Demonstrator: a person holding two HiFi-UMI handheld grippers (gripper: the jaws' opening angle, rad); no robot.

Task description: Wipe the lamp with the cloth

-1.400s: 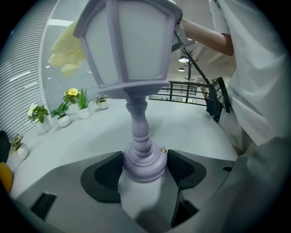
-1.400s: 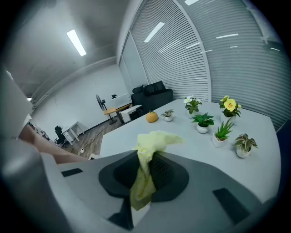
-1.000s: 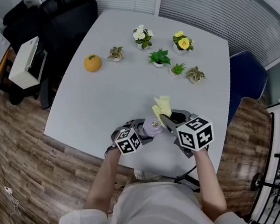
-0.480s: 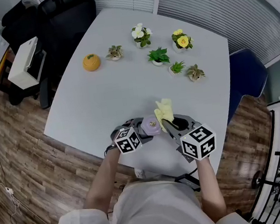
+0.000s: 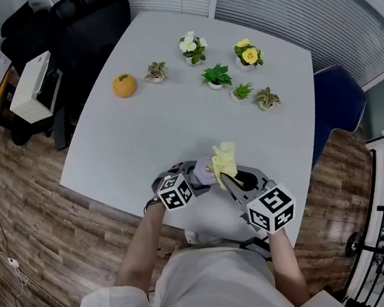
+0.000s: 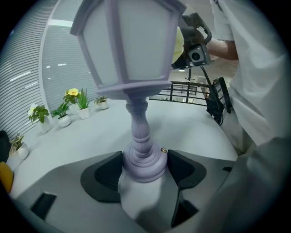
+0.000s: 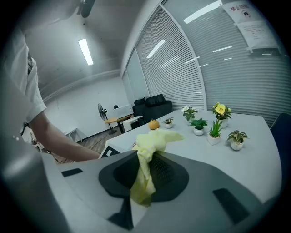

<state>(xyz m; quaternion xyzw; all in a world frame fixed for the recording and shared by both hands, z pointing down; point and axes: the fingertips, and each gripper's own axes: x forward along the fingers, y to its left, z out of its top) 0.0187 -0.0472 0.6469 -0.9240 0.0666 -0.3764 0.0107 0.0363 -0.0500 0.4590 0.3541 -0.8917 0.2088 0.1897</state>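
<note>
The left claw (image 6: 144, 167) is clamped on the round base of the lilac lamp (image 6: 136, 59), which stands upright near the front edge of the bench (image 5: 154, 126). The right claw (image 7: 146, 175) pinches the yellow cloth (image 7: 153, 139), held up just beside the lamp's shade. Small potted plants (image 5: 219, 78) sit along the far side.

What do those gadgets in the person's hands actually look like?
Both are chunky grey handheld tools. The left gripper and the right gripper each end in two black padded jaws set in a broad grey body. On top of each sits a cube covered in black-and-white square markers. The person wears a white short-sleeved top, leaving the forearms bare.
</note>
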